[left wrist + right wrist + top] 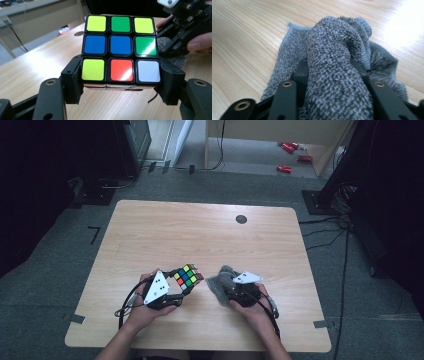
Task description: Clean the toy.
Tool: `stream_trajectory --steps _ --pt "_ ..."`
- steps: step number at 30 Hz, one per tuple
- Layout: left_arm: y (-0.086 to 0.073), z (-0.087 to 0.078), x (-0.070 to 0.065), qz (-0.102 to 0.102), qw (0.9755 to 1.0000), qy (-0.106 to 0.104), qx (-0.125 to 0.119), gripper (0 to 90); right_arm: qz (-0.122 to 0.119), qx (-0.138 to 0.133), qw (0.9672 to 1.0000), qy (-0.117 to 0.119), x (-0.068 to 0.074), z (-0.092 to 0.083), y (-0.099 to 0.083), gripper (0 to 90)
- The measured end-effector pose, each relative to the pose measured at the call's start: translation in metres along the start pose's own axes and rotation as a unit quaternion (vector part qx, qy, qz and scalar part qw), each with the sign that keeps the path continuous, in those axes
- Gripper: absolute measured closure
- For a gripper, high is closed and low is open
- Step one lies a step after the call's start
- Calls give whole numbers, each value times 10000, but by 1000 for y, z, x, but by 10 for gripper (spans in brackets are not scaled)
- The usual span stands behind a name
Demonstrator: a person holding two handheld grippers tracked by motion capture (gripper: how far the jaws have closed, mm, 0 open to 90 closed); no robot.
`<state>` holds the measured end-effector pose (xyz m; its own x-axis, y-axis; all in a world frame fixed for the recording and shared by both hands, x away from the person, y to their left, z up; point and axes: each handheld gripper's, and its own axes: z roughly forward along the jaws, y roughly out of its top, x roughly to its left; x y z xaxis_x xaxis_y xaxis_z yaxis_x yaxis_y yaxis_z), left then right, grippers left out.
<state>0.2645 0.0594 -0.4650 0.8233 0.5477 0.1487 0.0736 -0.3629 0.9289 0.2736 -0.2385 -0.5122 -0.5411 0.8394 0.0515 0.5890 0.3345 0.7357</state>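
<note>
A scrambled puzzle cube is clamped between the jaws of my left gripper, held just above the wooden table; the face toward the camera shows yellow, green, blue, red and white squares. A grey terry cloth is bunched into a thick fold between the jaws of my right gripper, which press on it from both sides. Part of the cloth lies spread on the table under the gripper. In the left gripper view the right gripper and its hand stand close beside the cube.
A small dark round disc is set in the table near the far edge. Beyond the table, red objects lie on the floor and dark equipment stands flank both sides. Cables trail across the floor at right.
</note>
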Motion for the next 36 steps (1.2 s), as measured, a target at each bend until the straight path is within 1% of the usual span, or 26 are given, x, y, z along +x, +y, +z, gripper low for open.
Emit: stream_trajectory --steps 2,3,5,7,8,10,12,13,14,17,19,20,22,23,25,27,29,30,31,32,33,34,35,36 --pt "0 1 1 -75 9999 -107 84 344 1 -120 9999 14 1 -4 2 630" --pt "0 1 1 -75 9998 -130 124 344 38 -258 9997 33 3 -8 4 634" --pt "1 3 0 -24 9996 -164 241 344 75 -491 9987 78 6 -15 9 639" --pt "3 5 -2 52 9991 -200 374 344 38 -768 9970 90 10 -24 15 640" --pt "3 6 -3 70 9987 -219 446 344 -6 -957 9954 112 13 -31 19 640" --pt "4 9 -5 104 9978 -250 604 344 -24 -1228 9922 215 18 -41 25 640" --pt "4 12 -8 184 9962 -215 820 344 -65 -1432 9891 332 23 -50 29 640" --pt "4 14 -8 200 9957 -209 880 344 -124 -1546 9871 397 28 -55 33 639" --pt "4 15 -9 227 9949 -206 962 344 -170 -1609 9859 416 31 -59 35 640" --pt "5 19 -13 281 9927 -199 1157 345 -354 -1877 9799 567 45 -71 43 640" --pt "6 21 -15 308 9913 -202 1262 345 -445 -1963 9774 639 52 -76 46 639" --pt "6 21 -16 307 9910 -203 1286 345 -509 -1986 9765 671 56 -78 48 640" --pt "8 23 -19 332 9903 -213 1330 344 -571 -2003 9755 712 62 -78 49 640" --pt "9 23 -21 344 9902 -200 1340 345 -610 -1979 9755 738 65 -77 50 639" --pt "11 24 -24 356 9900 -191 1349 345 -715 -1836 9779 702 72 -73 49 639" --pt "13 24 -26 352 9899 -196 1361 345 -844 -1733 9791 655 81 -68 48 638" --pt "15 25 -28 337 9896 -197 1381 345 -948 -1685 9791 638 90 -65 47 637" --pt "15 25 -29 334 9896 -192 1389 345 -1033 -1677 9786 604 94 -63 47 637" --pt "16 25 -30 300 9900 -195 1368 345 -1128 -1634 9785 558 98 -61 46 637" --pt "16 24 -30 311 9900 -193 1359 345 -1198 -1569 9790 504 102 -59 45 636" --pt "17 23 -30 311 9906 -153 1323 345 -1277 -1517 9792 436 105 -56 44 635" --pt "17 23 -30 331 9908 -93 1311 346 -1361 -1501 9787 340 106 -53 43 635" --pt "17 22 -31 360 9909 -71 1296 347 -1371 -1545 9780 303 106 -51 42 634" --pt "17 22 -31 352 9913 -65 1264 347 -1348 -1558 9781 305 105 -51 41 635"
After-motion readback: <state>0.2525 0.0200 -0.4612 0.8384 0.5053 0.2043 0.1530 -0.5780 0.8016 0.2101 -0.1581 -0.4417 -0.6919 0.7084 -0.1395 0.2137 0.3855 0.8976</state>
